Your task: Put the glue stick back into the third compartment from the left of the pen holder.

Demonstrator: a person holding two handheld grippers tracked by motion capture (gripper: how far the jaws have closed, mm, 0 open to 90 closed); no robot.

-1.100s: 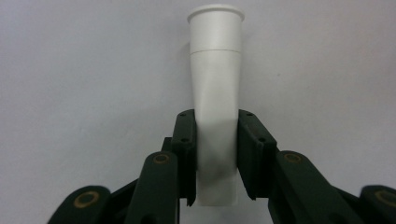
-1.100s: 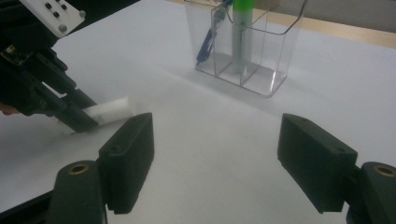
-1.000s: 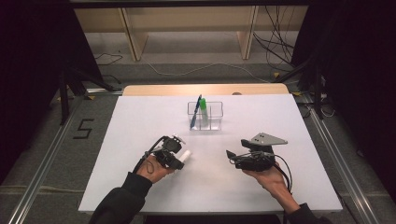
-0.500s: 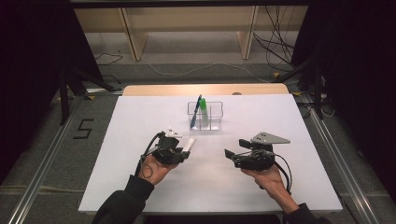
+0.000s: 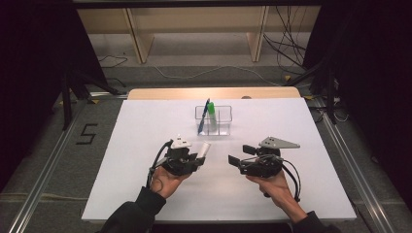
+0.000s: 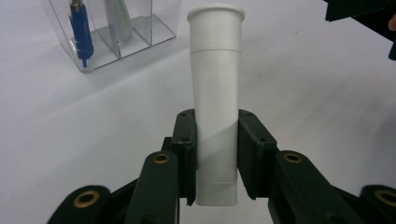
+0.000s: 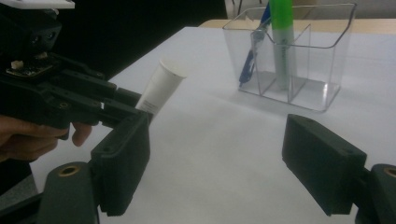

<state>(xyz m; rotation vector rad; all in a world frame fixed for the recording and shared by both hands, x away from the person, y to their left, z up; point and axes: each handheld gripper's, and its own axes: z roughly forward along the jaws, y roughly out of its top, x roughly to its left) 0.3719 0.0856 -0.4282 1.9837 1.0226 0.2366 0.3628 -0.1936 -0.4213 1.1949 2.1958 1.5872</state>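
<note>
A clear organizer (image 5: 214,120) stands on the white table (image 5: 145,131), toward its far edge, holding a blue pen (image 5: 203,116) and a green marker (image 5: 212,110) in separate compartments. Nearer the person than the organizer, the left tool (image 5: 198,156) clamps a white tube (image 6: 215,88), cap end pointing toward the organizer. The right tool (image 5: 234,162), just beside it, has its jaws spread wide and empty; its own view shows nothing lying between tube and organizer.

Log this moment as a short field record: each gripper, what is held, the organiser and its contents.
left gripper: shut on the white tube, cap end pointing away from the hand
right gripper: open, holding nothing
clear organiser: standing on the white table, beyond both grippers
organiser contents: blue pen and green marker, leaning in its compartments
</note>
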